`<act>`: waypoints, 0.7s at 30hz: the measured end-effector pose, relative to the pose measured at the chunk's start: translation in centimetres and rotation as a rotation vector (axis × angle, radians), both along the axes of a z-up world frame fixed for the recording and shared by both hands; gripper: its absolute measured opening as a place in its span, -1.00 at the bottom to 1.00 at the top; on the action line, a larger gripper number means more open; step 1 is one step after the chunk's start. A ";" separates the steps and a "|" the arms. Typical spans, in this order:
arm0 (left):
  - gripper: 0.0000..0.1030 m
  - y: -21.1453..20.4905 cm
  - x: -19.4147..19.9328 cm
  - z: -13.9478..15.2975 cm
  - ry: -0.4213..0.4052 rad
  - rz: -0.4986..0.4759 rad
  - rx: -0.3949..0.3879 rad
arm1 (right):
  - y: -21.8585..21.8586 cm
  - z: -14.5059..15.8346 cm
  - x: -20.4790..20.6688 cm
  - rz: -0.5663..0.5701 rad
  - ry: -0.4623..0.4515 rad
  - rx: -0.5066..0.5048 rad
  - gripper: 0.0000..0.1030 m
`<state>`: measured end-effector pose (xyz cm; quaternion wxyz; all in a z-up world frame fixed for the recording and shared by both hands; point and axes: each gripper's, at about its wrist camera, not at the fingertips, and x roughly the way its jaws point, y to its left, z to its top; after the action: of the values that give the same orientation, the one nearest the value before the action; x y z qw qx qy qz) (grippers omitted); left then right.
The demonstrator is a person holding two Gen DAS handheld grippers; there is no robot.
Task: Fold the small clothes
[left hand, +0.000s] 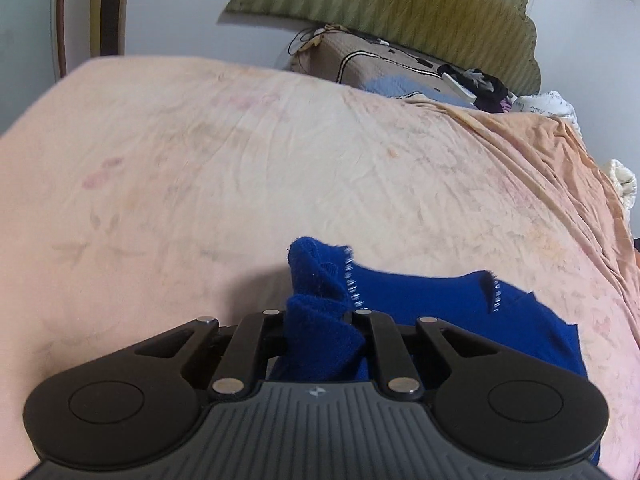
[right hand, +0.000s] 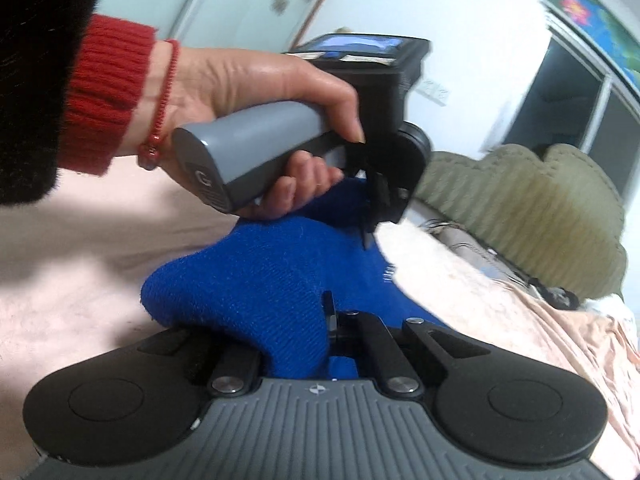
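A small royal-blue knit garment [left hand: 420,300] with white stitching along its edges lies bunched over the pink bed sheet [left hand: 240,160]. My left gripper [left hand: 320,320] is shut on a gathered fold of it, with cloth bulging up between the black fingers. In the right wrist view the same blue garment [right hand: 260,276] stretches from my right gripper [right hand: 320,320], which is shut on its near edge, up to the left gripper [right hand: 376,216]. A hand [right hand: 248,80] in a red cuff and black sleeve holds that left gripper's grey handle above the cloth.
A green quilted headboard [left hand: 400,4] rises behind the bed. A brown cushion [left hand: 380,68] with cables and dark clutter [left hand: 480,80] lies at the bed's head. A wooden frame [left hand: 112,4] stands at the far left, and a dark window [right hand: 560,104] at the right.
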<state>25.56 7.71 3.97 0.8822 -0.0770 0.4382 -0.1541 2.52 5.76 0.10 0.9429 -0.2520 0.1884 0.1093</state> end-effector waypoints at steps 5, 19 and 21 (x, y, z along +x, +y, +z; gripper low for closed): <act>-0.76 -4.1 -1.1 2.2 -0.026 -0.015 0.050 | -4.6 1.7 -1.4 -0.081 -0.028 0.109 -0.90; -0.76 -19.9 -3.2 2.6 -0.091 -0.194 0.185 | -15.5 1.6 -3.8 -0.269 -0.032 0.350 -0.90; -0.76 -22.0 -3.1 2.0 -0.080 -0.212 0.201 | -17.2 1.3 -3.8 -0.296 -0.018 0.416 -0.90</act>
<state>22.46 -14.31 5.99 0.8811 0.0645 0.4215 -0.2047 -1.26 -11.48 1.38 0.9818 -0.0232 0.1884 0.0043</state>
